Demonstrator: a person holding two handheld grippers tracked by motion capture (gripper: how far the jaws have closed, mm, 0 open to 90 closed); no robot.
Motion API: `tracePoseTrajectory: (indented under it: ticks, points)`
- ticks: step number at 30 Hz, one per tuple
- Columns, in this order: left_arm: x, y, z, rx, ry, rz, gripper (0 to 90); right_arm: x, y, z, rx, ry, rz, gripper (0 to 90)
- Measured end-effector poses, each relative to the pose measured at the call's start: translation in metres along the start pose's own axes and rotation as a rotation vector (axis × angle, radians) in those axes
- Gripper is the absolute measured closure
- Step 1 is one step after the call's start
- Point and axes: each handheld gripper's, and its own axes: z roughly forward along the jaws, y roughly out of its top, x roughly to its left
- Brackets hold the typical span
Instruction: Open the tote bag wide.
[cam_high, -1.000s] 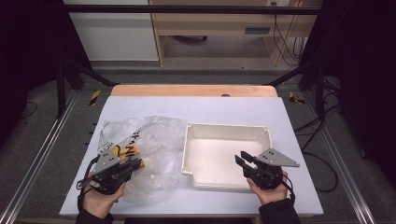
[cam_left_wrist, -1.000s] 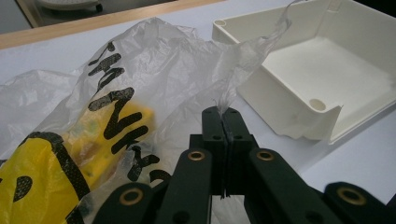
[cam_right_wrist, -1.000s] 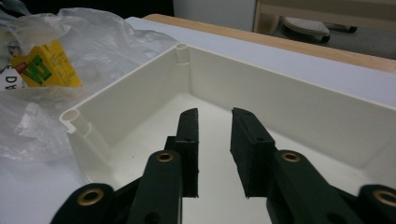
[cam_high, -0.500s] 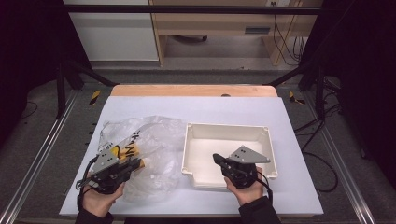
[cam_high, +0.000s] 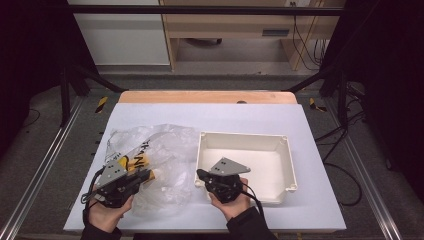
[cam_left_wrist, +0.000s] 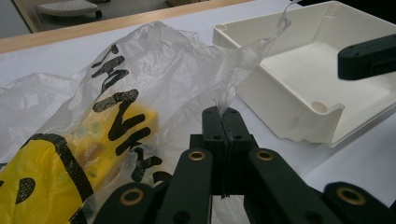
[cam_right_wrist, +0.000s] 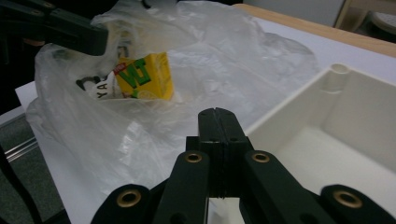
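Two tongs are clamped. Left tongs (cam_left_wrist: 223, 116) pinch the plastic bag (cam_left_wrist: 140, 70); right tongs (cam_right_wrist: 218, 114), empty, sit beside the white tray (cam_right_wrist: 327, 121).

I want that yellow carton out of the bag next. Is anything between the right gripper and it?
Yes. The clear plastic bag wraps the yellow carton, and its crumpled film lies between the right gripper and the carton. The left gripper pinches a strip of the bag. Nothing else stands between.
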Motion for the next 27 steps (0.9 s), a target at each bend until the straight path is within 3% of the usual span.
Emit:
tracePoseTrajectory:
  ticks: [7, 10, 17, 27]
  points:
    - [0.001, 0.000, -0.002, -0.006, 0.002, 0.002, 89.7, 0.026, 0.001, 0.029, 0.033, 0.039, -0.024, 90.0]
    - [0.002, 0.000, -0.003, -0.007, 0.002, 0.002, 89.8, 0.031, 0.000, 0.036, 0.036, 0.044, -0.019, 90.0]
    - [0.003, 0.000, -0.003, -0.010, 0.002, 0.002, 89.8, 0.049, -0.013, 0.062, 0.088, 0.059, -0.012, 90.0]
    - [0.005, 0.000, -0.008, -0.028, 0.006, -0.003, 89.8, 0.063, -0.040, 0.092, 0.167, 0.071, -0.016, 90.0]
